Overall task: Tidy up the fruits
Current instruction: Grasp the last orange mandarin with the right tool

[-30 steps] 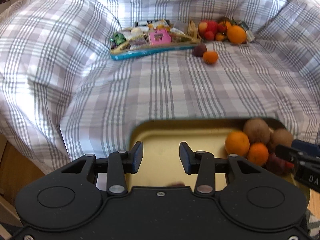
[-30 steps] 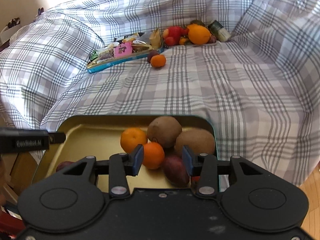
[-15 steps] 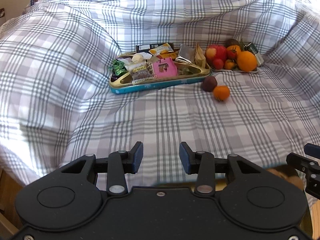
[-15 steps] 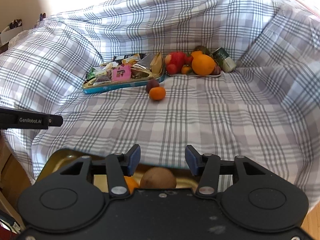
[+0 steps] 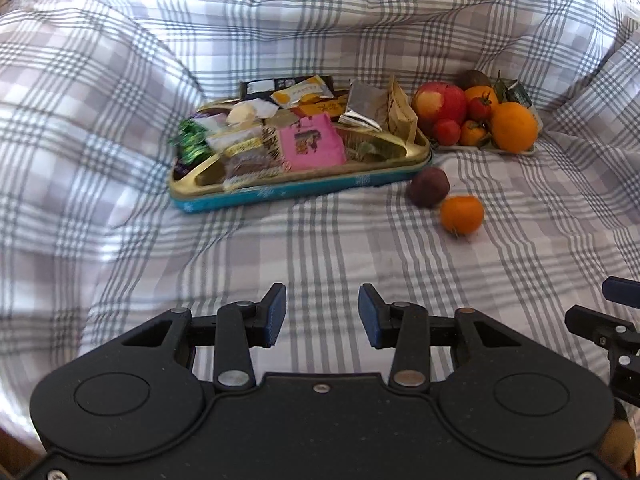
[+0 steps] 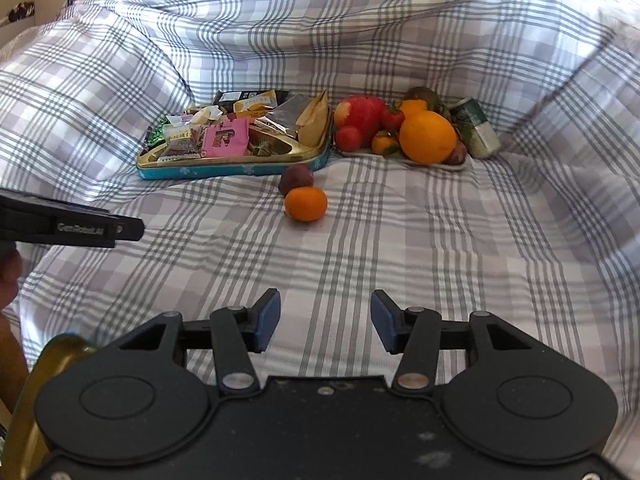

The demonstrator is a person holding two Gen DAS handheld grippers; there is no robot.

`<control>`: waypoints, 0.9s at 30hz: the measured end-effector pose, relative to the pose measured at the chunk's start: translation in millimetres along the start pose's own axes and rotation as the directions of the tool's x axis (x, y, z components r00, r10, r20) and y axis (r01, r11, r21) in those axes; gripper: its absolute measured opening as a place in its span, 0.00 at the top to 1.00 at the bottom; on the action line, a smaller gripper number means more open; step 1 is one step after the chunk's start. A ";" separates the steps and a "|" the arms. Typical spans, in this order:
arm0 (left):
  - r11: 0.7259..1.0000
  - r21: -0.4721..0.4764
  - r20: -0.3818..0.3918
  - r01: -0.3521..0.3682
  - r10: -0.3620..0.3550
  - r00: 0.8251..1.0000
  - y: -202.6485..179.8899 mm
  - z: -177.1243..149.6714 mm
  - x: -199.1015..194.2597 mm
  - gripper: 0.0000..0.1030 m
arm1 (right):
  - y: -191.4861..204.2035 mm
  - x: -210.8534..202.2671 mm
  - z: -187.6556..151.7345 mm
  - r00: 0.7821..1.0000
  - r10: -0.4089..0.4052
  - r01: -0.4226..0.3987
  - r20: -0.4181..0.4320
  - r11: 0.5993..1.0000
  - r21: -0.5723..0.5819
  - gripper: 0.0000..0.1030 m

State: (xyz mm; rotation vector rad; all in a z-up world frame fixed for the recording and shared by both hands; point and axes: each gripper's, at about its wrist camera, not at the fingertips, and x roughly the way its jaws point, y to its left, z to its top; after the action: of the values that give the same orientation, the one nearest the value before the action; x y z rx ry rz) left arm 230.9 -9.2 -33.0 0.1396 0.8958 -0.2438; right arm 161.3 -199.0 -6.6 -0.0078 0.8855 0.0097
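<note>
Fruits lie on the plaid sheet (image 6: 400,264): a plum (image 6: 296,178) touching a mandarin (image 6: 306,203) just right of the snack tin (image 6: 232,168), more heaped on a tray (image 6: 430,162) beyond. Left tongs (image 5: 322,314) and right tongs (image 6: 325,320) both gape wide, holding nothing, well short of them.

Small orange mandarin (image 6: 306,209) lies on the plaid sheet, touching a dark purple plum (image 6: 296,178); remaining fruits (image 6: 427,137) cluster behind.

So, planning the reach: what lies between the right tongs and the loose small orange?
Only bare checked cloth between right tongs and small round orange, per the right wrist view.
</note>
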 end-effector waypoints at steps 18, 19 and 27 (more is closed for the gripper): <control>0.998 0.063 0.001 0.018 -0.018 1.000 -6.5 21.5 80.6 0.52 | 8.4 96.0 45.1 0.997 0.074 -0.067 0.035 0.982 -0.179 0.48; 0.998 0.061 -0.003 0.018 -0.018 1.000 -5.6 20.6 83.1 0.52 | 9.8 99.4 45.3 0.996 0.077 -0.068 0.044 0.979 -0.192 0.48; 0.999 0.037 0.001 0.015 -0.015 1.000 -0.1 16.2 88.9 0.48 | 11.8 121.9 47.3 0.995 0.077 -0.059 0.067 0.969 -0.239 0.48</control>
State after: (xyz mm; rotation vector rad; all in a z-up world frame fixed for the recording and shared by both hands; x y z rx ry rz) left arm 296.4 -26.4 -92.8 0.1668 0.8916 -0.2742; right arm 275.0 -186.1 -71.0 -0.1991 0.8044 0.1792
